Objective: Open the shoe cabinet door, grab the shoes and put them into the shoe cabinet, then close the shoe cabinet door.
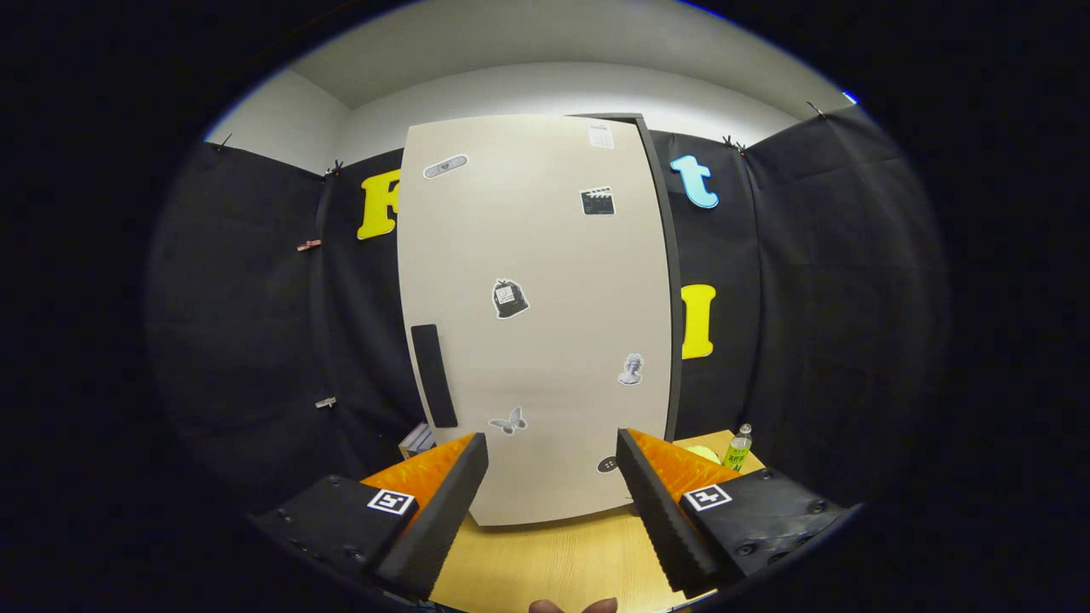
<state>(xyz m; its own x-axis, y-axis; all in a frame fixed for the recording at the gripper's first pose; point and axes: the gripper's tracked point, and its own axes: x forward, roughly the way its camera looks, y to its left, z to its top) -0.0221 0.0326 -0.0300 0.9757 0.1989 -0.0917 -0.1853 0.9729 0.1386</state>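
A tall beige shoe cabinet (536,255) stands on the wooden floor (545,562) straight ahead of my fingers. Its door is shut and flush with the dark frame edge on its right side. A dark vertical handle (433,375) sits on the door's left edge, a little above and ahead of my left finger. Several small stickers dot the door, among them a butterfly (508,421). My gripper (552,455) is open, with nothing between its fingers, and it stands apart from the door.
A green drink bottle (738,449) stands on the floor to the right of the cabinet, with a pale round thing (702,454) beside it. A small stack like books (417,439) lies left of the cabinet's foot. Black cloth walls close in on both sides. A hand's fingertips (572,606) show below the fingers.
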